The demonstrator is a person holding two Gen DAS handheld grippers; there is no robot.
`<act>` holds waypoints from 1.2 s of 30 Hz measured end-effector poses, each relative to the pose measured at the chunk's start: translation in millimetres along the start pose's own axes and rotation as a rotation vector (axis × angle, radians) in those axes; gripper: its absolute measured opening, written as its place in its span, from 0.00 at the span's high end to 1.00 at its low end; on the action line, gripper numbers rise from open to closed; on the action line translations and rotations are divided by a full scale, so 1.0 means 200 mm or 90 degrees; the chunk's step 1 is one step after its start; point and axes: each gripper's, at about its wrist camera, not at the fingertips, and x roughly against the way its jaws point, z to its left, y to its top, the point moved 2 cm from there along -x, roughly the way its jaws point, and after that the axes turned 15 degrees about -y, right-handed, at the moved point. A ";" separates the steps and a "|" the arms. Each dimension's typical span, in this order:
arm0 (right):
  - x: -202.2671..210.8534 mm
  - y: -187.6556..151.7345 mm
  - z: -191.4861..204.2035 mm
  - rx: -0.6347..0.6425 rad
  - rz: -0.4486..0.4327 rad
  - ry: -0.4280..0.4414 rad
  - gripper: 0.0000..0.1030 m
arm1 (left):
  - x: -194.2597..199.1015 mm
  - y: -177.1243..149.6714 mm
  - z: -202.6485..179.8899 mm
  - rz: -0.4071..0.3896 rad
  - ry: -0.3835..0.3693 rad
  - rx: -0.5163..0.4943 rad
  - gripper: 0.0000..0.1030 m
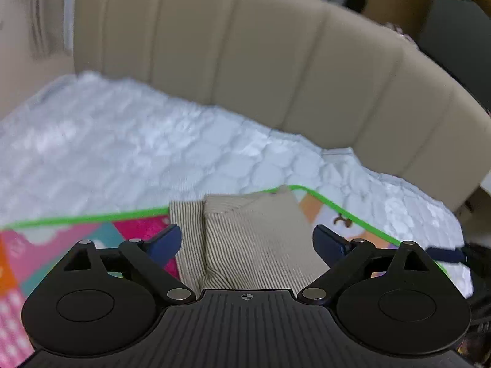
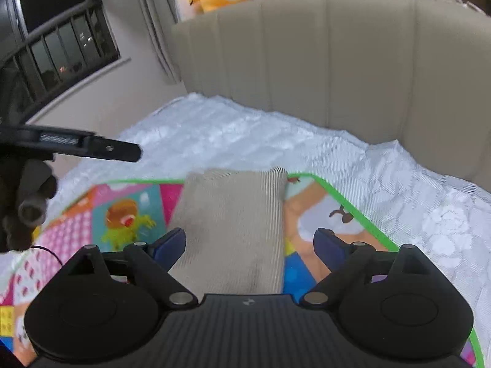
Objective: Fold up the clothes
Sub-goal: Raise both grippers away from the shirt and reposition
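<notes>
A folded striped garment [image 2: 233,227] lies lengthwise, near to far, on the play mat [image 2: 122,211]. Both tongs, left [image 1: 247,243] and right [image 2: 249,247], hang spread and empty just above its near end.

Folded garment [image 2: 233,230] lies on mat [image 2: 122,214], atop bed [image 2: 245,141], before headboard [image 2: 337,61]

Left gripper [image 1: 247,242]: jaws spread wide, blue fingertips [image 1: 167,242] at 9 and 3 o'clock, nothing clamped between them. Right gripper [image 2: 248,243]: jaws likewise wide apart, blue pads [image 2: 172,243] free of contact. Both point forward and downward, side by side.
</notes>
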 end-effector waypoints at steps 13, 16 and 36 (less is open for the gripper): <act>0.96 0.35 0.07 0.036 -0.280 -0.169 0.00 | 0.79 0.16 -0.48 -0.150 0.080 0.021 0.00; 1.18 0.43 0.14 0.053 -0.340 -0.216 0.00 | 0.90 0.19 -0.55 -0.183 0.050 0.029 0.00; 0.26 0.11 0.14 0.081 -0.141 -0.097 0.45 | 0.20 -0.37 -0.24 -0.165 -0.068 0.017 0.00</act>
